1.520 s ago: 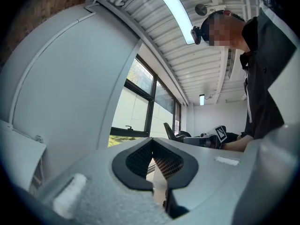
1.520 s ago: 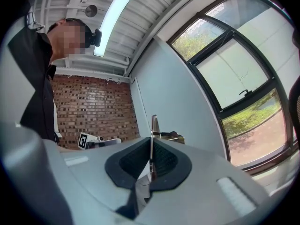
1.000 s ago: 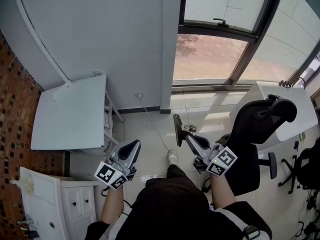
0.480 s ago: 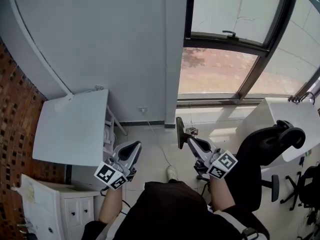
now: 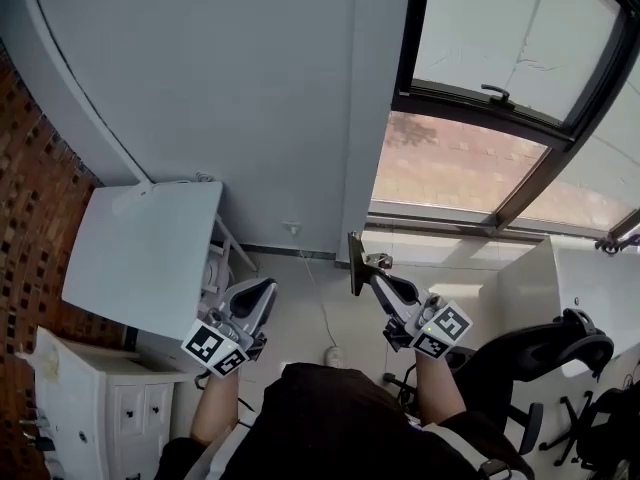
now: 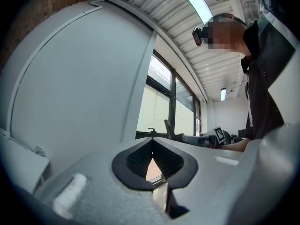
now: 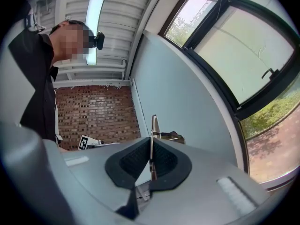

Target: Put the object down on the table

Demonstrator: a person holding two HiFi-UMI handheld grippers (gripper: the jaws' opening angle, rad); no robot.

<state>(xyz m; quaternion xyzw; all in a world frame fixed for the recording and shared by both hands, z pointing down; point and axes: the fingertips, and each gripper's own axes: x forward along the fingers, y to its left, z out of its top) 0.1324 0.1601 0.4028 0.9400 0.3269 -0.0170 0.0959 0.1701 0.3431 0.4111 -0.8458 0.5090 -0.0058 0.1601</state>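
My right gripper [image 5: 372,272] is shut on a thin dark flat object with a small metal bracket [image 5: 353,252], held upright in the air above the floor, in front of the person's right knee. In the right gripper view the object [image 7: 153,125] stands edge-on between the closed pads. My left gripper [image 5: 256,295] is shut with nothing in it, hanging just right of the white table [image 5: 145,253]. In the left gripper view its pads [image 6: 140,154] meet, and the right gripper [image 6: 206,139] with the object [image 6: 167,128] shows beyond.
A white drawer cabinet [image 5: 70,398] stands below the table, by a brick wall [image 5: 30,198]. A black office chair [image 5: 545,353] and a white desk [image 5: 590,288] are at the right. A window [image 5: 480,158] and a grey wall lie ahead; a cable [image 5: 315,303] runs along the floor.
The head view has tilted up: the chair and the floor have slid down and to the right in the picture. Both grippers keep their places and their closed jaws; the object stays gripped.
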